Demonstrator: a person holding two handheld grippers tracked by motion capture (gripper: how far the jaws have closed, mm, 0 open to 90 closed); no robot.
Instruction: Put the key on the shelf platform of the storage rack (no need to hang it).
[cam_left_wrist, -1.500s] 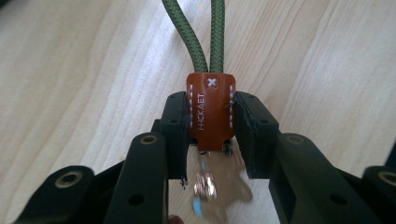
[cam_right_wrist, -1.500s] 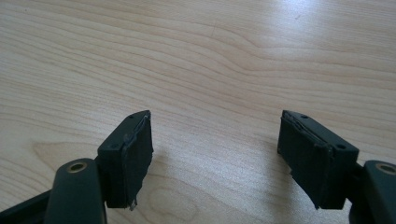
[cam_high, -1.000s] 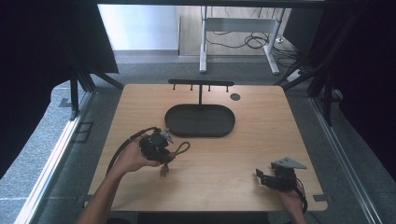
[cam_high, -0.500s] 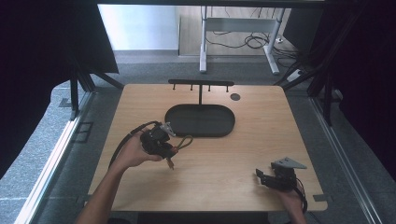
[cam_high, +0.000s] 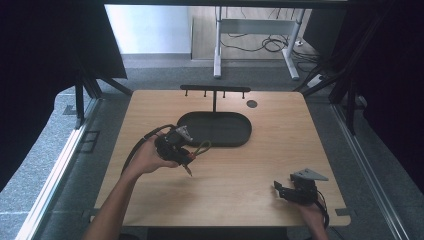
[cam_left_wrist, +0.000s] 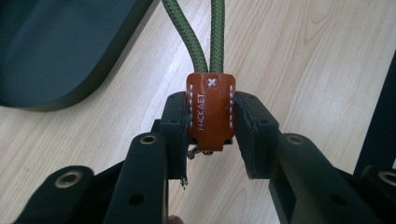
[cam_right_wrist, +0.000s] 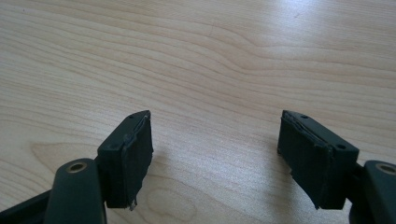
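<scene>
My left gripper (cam_left_wrist: 212, 128) is shut on an orange leather tab (cam_left_wrist: 210, 109) stitched in white. A green rope loop (cam_left_wrist: 194, 39) runs out of the tab's far end. In the high view the left gripper (cam_high: 184, 152) hovers over the table just left of a dark oval tray (cam_high: 235, 137), with the green rope loop (cam_high: 202, 146) pointing at the tray and a small metal piece (cam_high: 189, 170) hanging below. My right gripper (cam_right_wrist: 215, 149) stands open over bare wood; in the high view the right gripper (cam_high: 279, 189) rests near the table's front right corner.
A black rack with small hooks (cam_high: 215, 90) stands behind the tray. A round dark grommet (cam_high: 252, 103) sits in the table top at the back right. The wooden table (cam_high: 280, 150) has bare room between the two grippers.
My left gripper has lifted and moved a little toward the tray, still holding the leather tab and its rope loop. The right gripper has stayed put.
</scene>
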